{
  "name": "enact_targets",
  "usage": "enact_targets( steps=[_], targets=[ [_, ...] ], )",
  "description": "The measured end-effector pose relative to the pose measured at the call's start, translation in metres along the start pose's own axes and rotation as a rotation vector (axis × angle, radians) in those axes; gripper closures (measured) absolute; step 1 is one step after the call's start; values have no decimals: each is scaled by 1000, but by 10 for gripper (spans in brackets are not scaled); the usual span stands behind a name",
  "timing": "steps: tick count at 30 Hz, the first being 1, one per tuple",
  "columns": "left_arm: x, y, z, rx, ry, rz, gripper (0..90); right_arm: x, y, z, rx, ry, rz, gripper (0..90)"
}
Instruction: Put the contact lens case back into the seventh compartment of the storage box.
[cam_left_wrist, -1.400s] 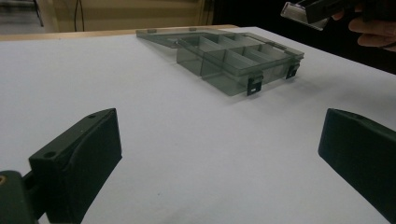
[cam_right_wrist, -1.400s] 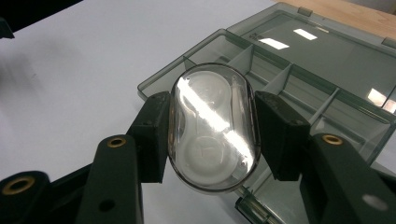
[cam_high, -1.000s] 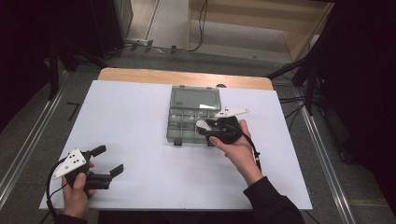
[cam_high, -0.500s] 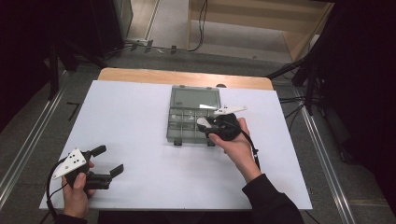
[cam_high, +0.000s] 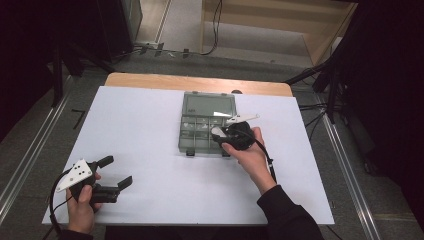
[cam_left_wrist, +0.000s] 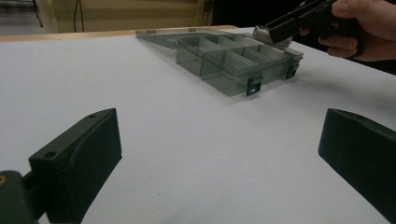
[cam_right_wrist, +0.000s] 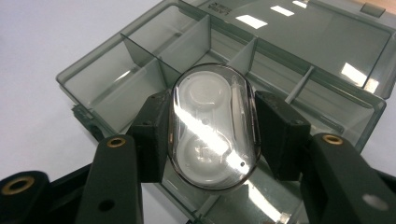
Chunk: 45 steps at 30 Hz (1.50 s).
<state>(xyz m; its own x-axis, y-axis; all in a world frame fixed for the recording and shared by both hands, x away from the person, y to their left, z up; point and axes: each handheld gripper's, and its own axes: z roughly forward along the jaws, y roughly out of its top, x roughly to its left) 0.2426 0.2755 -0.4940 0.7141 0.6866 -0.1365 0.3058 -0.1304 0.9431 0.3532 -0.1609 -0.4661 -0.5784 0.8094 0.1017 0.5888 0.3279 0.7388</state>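
The white table (cam_high: 150, 125) takes up most of the high view, with a wooden edge showing at its 12 o'clock side. Just right of the table's centre lies a grey see-through compartment box (cam_high: 207, 131), its lid (cam_high: 209, 105) folded flat open toward 12 o'clock and its two latches facing 6 o'clock. In the left gripper view the same box (cam_left_wrist: 233, 63) sits at about 1 o'clock, well apart from that gripper.

The left gripper (cam_high: 114, 175) rests at the table's 7 o'clock corner, held in a hand (cam_high: 82, 207), its jaws spread wide with bare table between them. The right gripper (cam_high: 220, 132) hovers over the box's 3 o'clock end, gripped by the other hand (cam_high: 250, 155). Its jaws are clamped on a small oval clear case (cam_right_wrist: 212, 126) with white round parts inside, one pad pressing each long side. The case hangs above the box's compartments, at the near right part of the tray; whether it touches the dividers cannot be told
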Motion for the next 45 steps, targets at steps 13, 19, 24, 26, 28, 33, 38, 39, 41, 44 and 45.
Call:
enact_targets(
  steps=[13, 19, 24, 26, 28, 33, 38, 39, 41, 44, 45],
  targets=[
    [0, 0, 0, 1, 0, -1, 0, -2, -5, 11, 16, -19, 14, 433],
    [0, 0, 0, 3, 1, -1, 0, -6, -8, 7, 11, 18, 48, 380],
    [0, 0, 0, 3, 3, 2, 0, -14, -10, 1, -23, 67, 104, 360],
    [0, 0, 0, 4, 4, 1, 0, -17, -9, -2, -44, 84, 137, 360],
    [0, 0, 0, 5, 5, 3, 0, -19, -8, -3, -47, 79, 152, 381],
    [0, 0, 0, 6, 4, 1, 0, -17, -10, 3, 14, 74, 153, 500],
    [0, 0, 0, 6, 5, 3, 0, -10, -10, 3, 10, 63, 129, 610],
    [0, 0, 0, 6, 5, 3, 0, -8, -10, 2, 10, 54, 118, 632],
    [0, 0, 0, 4, 5, 3, 0, -6, -10, 2, 10, 52, 106, 642],
    [0, 0, 1, 5, 5, 3, 0, -1, -7, 1, 6, 17, 80, 677],
    [0, 0, 1, 5, 5, 3, 0, 0, -6, 0, 2, 4, 76, 684]
  ],
)
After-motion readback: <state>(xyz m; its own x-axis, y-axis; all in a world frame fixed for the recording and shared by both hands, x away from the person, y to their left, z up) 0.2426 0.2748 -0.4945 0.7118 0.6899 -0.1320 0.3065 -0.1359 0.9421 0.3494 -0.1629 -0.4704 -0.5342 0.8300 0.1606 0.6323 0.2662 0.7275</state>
